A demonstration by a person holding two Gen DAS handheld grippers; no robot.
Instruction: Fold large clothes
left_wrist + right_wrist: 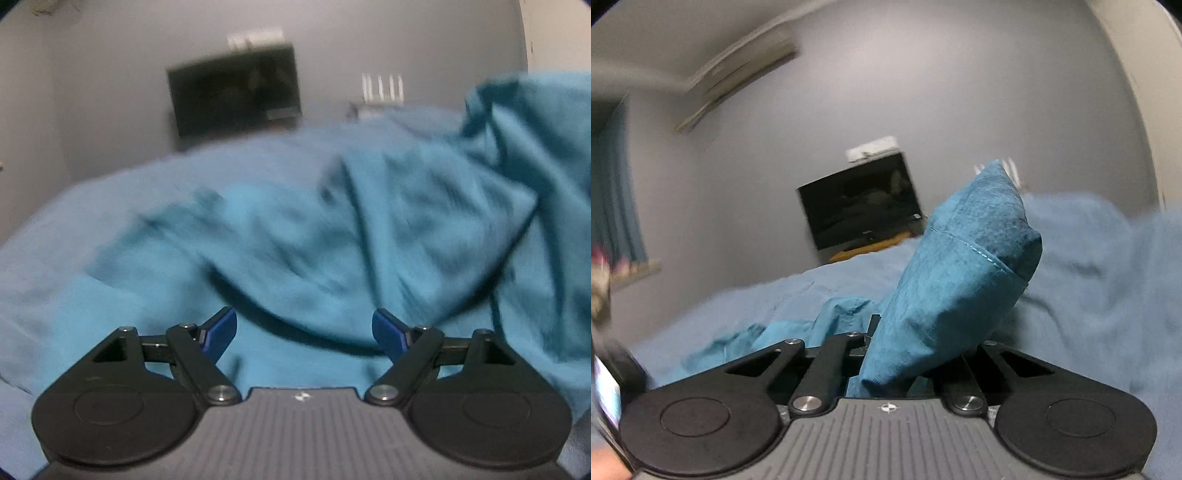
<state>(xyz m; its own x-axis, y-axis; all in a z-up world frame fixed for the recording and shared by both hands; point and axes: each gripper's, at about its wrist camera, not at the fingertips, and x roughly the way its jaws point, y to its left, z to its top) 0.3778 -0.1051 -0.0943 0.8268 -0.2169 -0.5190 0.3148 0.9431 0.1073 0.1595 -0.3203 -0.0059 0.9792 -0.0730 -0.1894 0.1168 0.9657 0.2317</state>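
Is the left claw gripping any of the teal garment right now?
No: the left claw stands wide open, and the teal garment lies beyond its blue fingertips without being pinched.

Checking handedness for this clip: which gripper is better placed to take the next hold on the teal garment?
Left. The left gripper is open and empty just above the crumpled teal fabric garment; the right gripper is already shut on a hemmed fold.

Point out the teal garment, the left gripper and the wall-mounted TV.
teal garment (pixel 945 280): right wrist view, on the hemmed fold standing between the shut jaws.
left gripper (pixel 304 334): left wrist view, midway between its blue fingertips.
TV (pixel 234 92): left wrist view, screen centre.
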